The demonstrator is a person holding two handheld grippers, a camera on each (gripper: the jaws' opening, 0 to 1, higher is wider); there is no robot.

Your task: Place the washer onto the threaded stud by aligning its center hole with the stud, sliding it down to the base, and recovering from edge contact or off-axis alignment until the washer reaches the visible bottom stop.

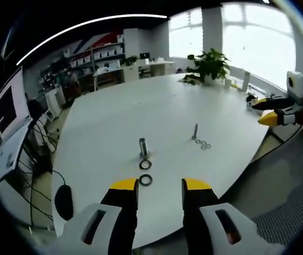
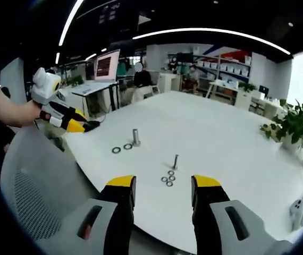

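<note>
Table: large white round-edged tabletop (image 1: 141,106) is carrying all the parts; its near rim is curving just ahead of both sets of jaws, and bare surface is stretching toward 12 o'clock in both views.
Left gripper: white gripper with yellow-tipped black jaws (image 1: 161,184) is hovering over the near rim, jaws standing apart with nothing between them; in the right gripper view it is sitting at 9 o'clock (image 2: 80,126), off the table edge, a person's hand behind it.
Right gripper: matching yellow-tipped gripper (image 2: 162,182) is hovering at its own rim, jaws spread wide and gripping nothing; in the left gripper view it is showing at 3 o'clock (image 1: 266,111), past the table edge.
Thick stud: short, stout grey metal stud (image 1: 143,147) is standing upright at 12 o'clock of the left jaws, nothing on its shaft.
Large washers: two dark metal ring washers (image 1: 145,172) are lying flat between that stud and the left jaws, apart from each other.
Thin stud: slim grey threaded stud (image 2: 176,161) is standing upright at 12 o'clock of the right jaws.
Small washers: cluster of small metal washers (image 2: 168,178) is lying just beside the thin stud's base, at 6 o'clock of it.
Chair: grey mesh chair back (image 2: 40,186) is crowding the rim at 8 o'clock in the right gripper view.
Far edge: green potted plant (image 1: 211,66) is sitting by the bright windows.
</note>
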